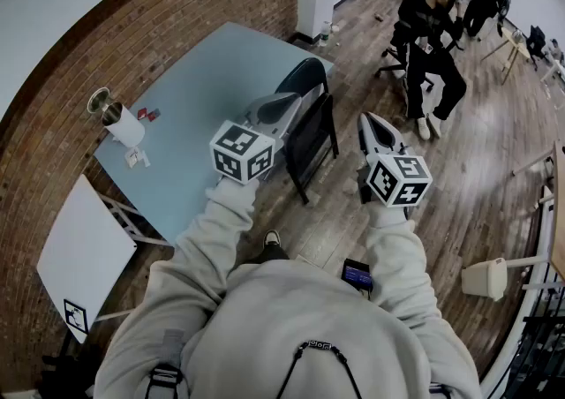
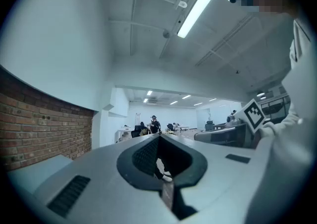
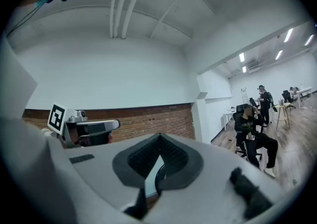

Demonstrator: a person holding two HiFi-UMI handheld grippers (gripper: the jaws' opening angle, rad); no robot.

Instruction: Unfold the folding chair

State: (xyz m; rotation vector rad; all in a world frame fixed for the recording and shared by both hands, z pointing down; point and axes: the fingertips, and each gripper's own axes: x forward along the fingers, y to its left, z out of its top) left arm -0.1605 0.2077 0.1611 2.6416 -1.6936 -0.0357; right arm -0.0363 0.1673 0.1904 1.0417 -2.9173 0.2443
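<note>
Folded chair at the desk, both tools unloaded

The black folding chair (image 1: 311, 136) stands folded on the wooden floor (image 1: 494, 124), just beside the pale blue desk (image 1: 207, 79). The desk itself runs along a brick wall (image 1: 177, 9). Left tool (image 1: 291, 102) hangs over the desk's chair-side edge and right tool (image 1: 367, 120) beyond the chair from the desk, each with jaws together on nothing. A white cylinder (image 1: 124, 126) lies on the desk's wall side, its contents unreadable. A seated person (image 1: 428, 22) is well away from the desk.

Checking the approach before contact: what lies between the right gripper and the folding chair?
Only bare wooden floor, seen in the head view; the right gripper stands beside the folding chair, apart.
</note>
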